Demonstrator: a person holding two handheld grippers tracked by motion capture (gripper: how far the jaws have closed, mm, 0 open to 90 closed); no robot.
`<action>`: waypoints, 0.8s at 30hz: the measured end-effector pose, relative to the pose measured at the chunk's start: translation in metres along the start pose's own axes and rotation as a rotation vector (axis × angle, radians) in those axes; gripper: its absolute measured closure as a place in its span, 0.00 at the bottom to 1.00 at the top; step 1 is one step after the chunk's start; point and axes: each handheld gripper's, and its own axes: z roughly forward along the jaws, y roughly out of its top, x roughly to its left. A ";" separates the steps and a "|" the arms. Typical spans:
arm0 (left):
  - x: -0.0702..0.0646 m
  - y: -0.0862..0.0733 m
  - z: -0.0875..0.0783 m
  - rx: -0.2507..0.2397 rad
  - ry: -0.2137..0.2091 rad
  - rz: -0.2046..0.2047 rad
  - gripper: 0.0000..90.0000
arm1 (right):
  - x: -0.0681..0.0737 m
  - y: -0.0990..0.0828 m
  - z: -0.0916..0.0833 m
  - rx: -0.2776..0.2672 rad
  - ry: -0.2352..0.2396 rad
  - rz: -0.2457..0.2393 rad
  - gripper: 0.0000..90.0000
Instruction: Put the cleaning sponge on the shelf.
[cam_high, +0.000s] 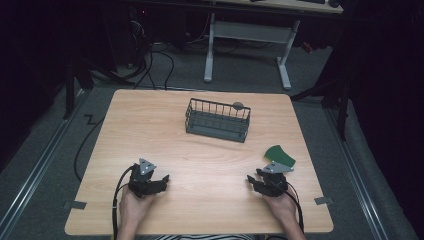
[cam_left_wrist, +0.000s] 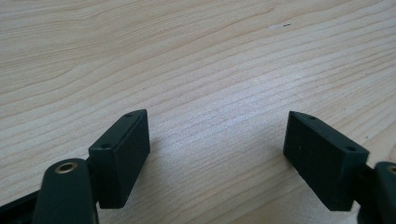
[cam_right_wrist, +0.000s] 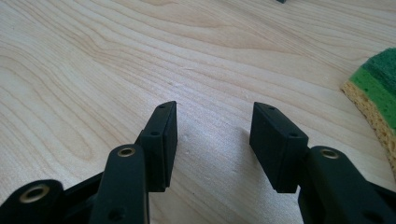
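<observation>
The left tool (cam_high: 159, 181) is resting on the pale wooden desk (cam_high: 200, 150) with its jaws standing wide, nothing between them. The right tool (cam_high: 252, 181) is lying near the front right corner, its jaws narrower but apart and holding nothing. The green-topped yellow sponge (cam_right_wrist: 376, 91) is lying just beside the right tool. The dark wire basket (cam_high: 218, 120) is sitting mid-desk, well apart from both.

tool (cam_right_wrist: 212, 140): rt, black jaws apart, nothing betw.
tabletop (cam_right_wrist: 93, 70): light wood grain, bare under jaws.
sponge (cam_right_wrist: 376, 100): green top, yellow base, at rt edge, clear of jaws.
</observation>
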 end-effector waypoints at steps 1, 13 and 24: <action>0.000 0.000 0.000 0.000 0.001 0.001 0.27 | 0.000 0.000 0.000 0.000 0.000 -0.002 0.57; 0.001 0.009 -0.005 -0.020 -0.001 -0.014 0.38 | -0.004 0.004 -0.006 -0.019 -0.021 0.052 0.69; -0.004 0.045 -0.006 -0.057 -0.046 -0.007 0.42 | -0.019 0.029 -0.025 -0.078 0.013 0.062 0.76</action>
